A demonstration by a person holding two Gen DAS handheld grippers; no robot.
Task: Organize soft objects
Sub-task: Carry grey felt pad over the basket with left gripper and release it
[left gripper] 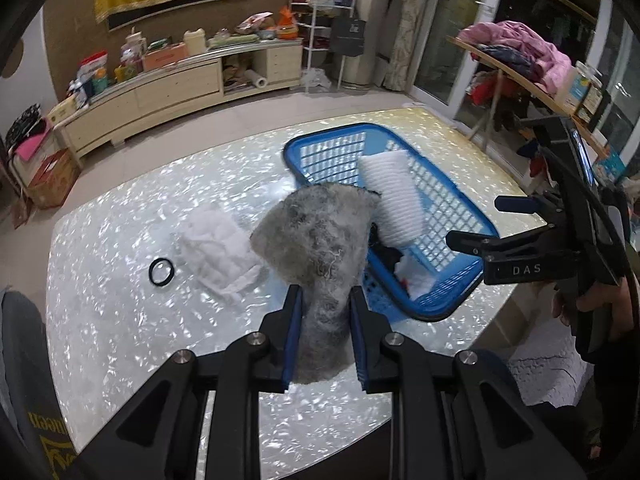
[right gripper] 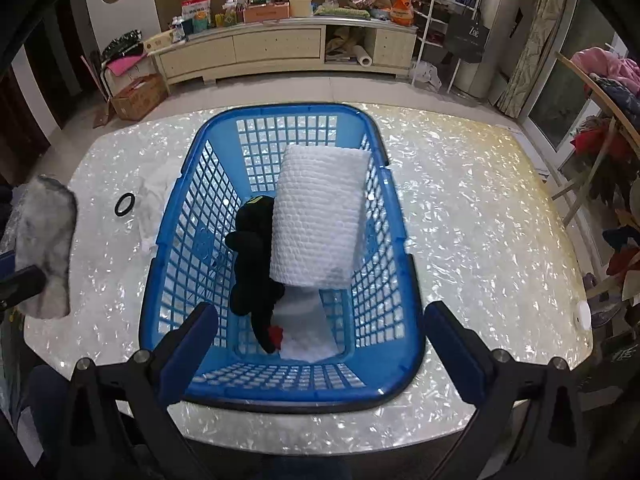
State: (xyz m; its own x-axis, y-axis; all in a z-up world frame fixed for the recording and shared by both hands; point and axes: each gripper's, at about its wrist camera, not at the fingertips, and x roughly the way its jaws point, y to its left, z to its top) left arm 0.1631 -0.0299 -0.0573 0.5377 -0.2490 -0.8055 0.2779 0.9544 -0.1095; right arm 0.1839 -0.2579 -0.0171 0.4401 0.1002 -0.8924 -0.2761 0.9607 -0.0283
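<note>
My left gripper (left gripper: 325,294) is shut on a grey fuzzy cloth (left gripper: 316,240) and holds it above the table, left of the blue basket (left gripper: 440,300). The cloth also shows at the left edge of the right wrist view (right gripper: 48,240). My right gripper (right gripper: 320,320) is open and empty over the near end of the blue basket (right gripper: 400,388); it shows from the side in the left wrist view (left gripper: 472,220). In the basket lie a white textured foam sheet (right gripper: 320,216), a black plush toy (right gripper: 256,264) and a white cloth (right gripper: 308,336).
A white cloth (left gripper: 216,252) and a black ring (left gripper: 161,272) lie on the pearly table (left gripper: 120,320) left of the basket. A low cabinet (right gripper: 276,50) stands beyond the table, and a rack with clothes (left gripper: 516,52) is at the right.
</note>
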